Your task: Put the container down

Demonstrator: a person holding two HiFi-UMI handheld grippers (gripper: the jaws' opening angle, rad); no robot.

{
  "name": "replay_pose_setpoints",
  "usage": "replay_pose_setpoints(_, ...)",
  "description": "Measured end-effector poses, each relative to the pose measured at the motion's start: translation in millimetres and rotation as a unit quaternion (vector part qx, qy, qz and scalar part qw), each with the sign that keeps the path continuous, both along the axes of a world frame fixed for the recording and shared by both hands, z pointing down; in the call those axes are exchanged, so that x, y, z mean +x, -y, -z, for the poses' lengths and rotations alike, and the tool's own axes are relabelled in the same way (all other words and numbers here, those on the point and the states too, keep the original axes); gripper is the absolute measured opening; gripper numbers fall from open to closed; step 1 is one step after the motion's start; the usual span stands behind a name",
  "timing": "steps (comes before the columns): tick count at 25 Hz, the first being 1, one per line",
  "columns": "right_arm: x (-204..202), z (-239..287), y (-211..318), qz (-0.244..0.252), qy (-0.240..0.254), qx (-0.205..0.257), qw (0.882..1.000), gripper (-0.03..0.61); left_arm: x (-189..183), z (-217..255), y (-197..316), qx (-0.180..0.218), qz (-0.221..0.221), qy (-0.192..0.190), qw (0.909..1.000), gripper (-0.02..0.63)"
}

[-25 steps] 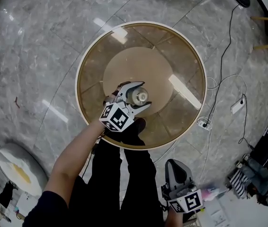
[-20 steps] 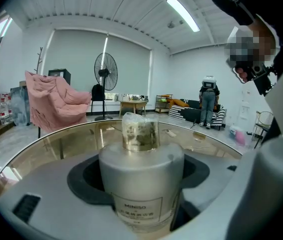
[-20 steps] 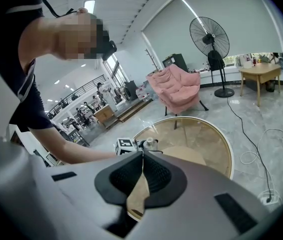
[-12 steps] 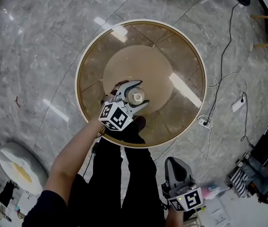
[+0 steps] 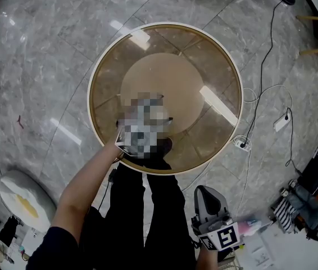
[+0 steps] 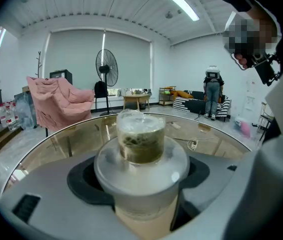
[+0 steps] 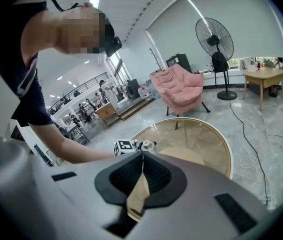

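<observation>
The container (image 6: 141, 139) is a clear jar with a wide frosted lid and dark greenish contents. My left gripper (image 6: 140, 184) is shut on it, one grey jaw on each side. In the head view a mosaic patch hides this gripper (image 5: 156, 116) over the near part of the round glass table (image 5: 215, 66). Whether the jar's base touches the glass cannot be told. My right gripper (image 5: 218, 232) hangs low beside the person's leg, off the table, shut with nothing between its jaws. The right gripper view shows the jar (image 7: 147, 145) from afar.
Cables and a power strip (image 5: 281, 124) lie on the marble floor right of the table. A pink armchair (image 6: 56, 101) and a standing fan (image 6: 106, 69) stand beyond the table. The person's legs (image 5: 148, 207) are at the table's near edge.
My left gripper with the container has drifted slightly left over the table. The right gripper has stayed in place.
</observation>
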State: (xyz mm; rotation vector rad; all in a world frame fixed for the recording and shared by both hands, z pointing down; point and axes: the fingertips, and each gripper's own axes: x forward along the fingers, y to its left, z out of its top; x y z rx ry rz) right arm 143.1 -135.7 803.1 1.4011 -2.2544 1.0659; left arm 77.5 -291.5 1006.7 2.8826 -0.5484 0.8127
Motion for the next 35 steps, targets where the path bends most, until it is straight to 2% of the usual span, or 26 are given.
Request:
replay_pose_setpoints(7, 1.4, -7.0, -6.7, 0.006, 0.000, -0.021, 1.000, 0.028, -4.1, -2.1, -6.2, -0.009, 0.013, 0.010, 0.9998, 0.354)
replay_pose_setpoints(16, 1.6, -1.5, -5.5, 0.008, -0.001, -0.020, 1.000, 0.027, -2.0, 18.4, -1.4, -0.020, 0.036, -0.033, 0.9986, 0.354)
replay_pose_setpoints(21, 3.5, 12.2, -4.7, 0.003, 0.000, -0.010, 1.000, 0.027, -3.7, 39.5, -5.9, -0.008, 0.042, -0.035, 0.9985, 0.354)
replay_pose_setpoints(29, 6.7, 67.3, 8.8, 0.007, -0.007, 0.005, 1.000, 0.026, -21.3, 120.0, -23.6, -0.019, 0.066, -0.054, 0.9962, 0.354)
replay_pose_setpoints(35, 9.3, 135.6, 23.8, 0.007, -0.008, 0.011, 1.000, 0.026, -54.0, 220.3, -50.4, -0.066, 0.112, -0.066, 0.9893, 0.354)
